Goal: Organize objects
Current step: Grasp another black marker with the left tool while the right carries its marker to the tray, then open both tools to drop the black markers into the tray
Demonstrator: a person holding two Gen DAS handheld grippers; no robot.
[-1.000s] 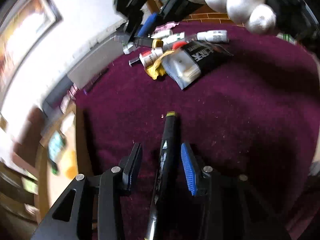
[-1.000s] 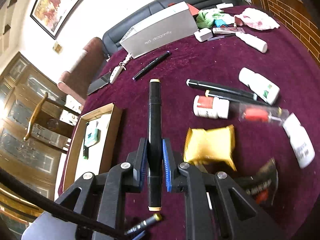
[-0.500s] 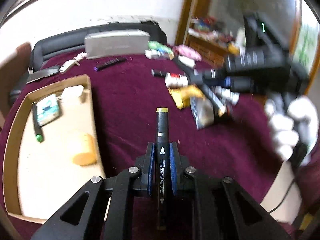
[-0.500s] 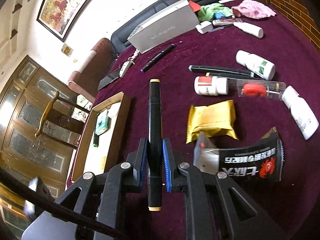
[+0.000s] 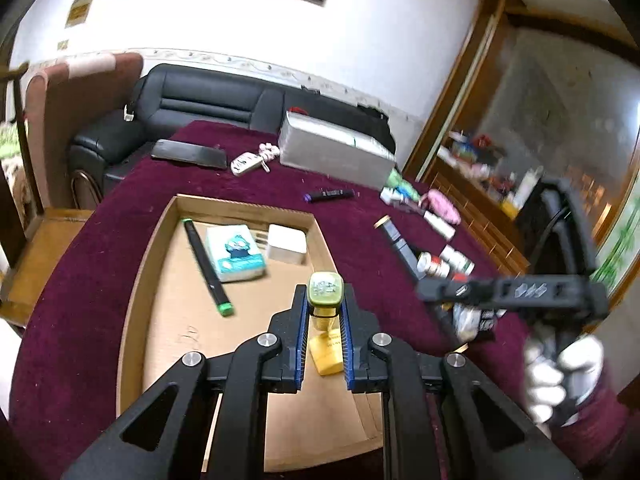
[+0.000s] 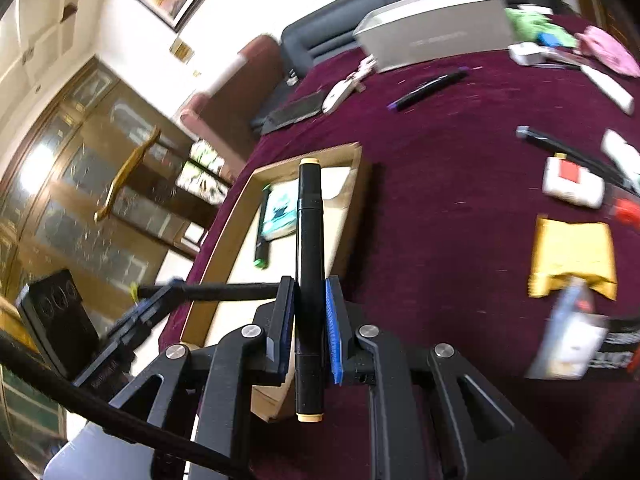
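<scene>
My left gripper [image 5: 325, 300] is shut on a black marker with an olive-green cap [image 5: 325, 290], seen end-on. It hovers over the cardboard tray [image 5: 240, 209]. In the tray lie a green-tipped black marker [image 5: 206, 268], a tissue pack [image 5: 236, 254], a white box [image 5: 286, 244] and a yellow block [image 5: 326, 356]. My right gripper [image 6: 310, 288] is shut on a black marker with cream ends [image 6: 310, 216], above the tray's near right wall [image 6: 352, 200]. The left wrist view shows that gripper [image 5: 428, 290] blurred at the right, held by a gloved hand [image 5: 560, 376].
On the maroon cloth to the right lie a yellow packet [image 6: 572, 256], a red-labelled white bottle [image 6: 572, 186], a black snack bag [image 6: 580, 340] and more pens. Farther back are a purple-tipped marker [image 5: 328, 195], a silver box [image 5: 332, 152], a cleaver [image 5: 188, 154] and a black sofa [image 5: 200, 104].
The left gripper shut on the olive-capped marker, lifted it, rolled and swung over the tray. The right gripper carried its marker leftward toward the tray.
</scene>
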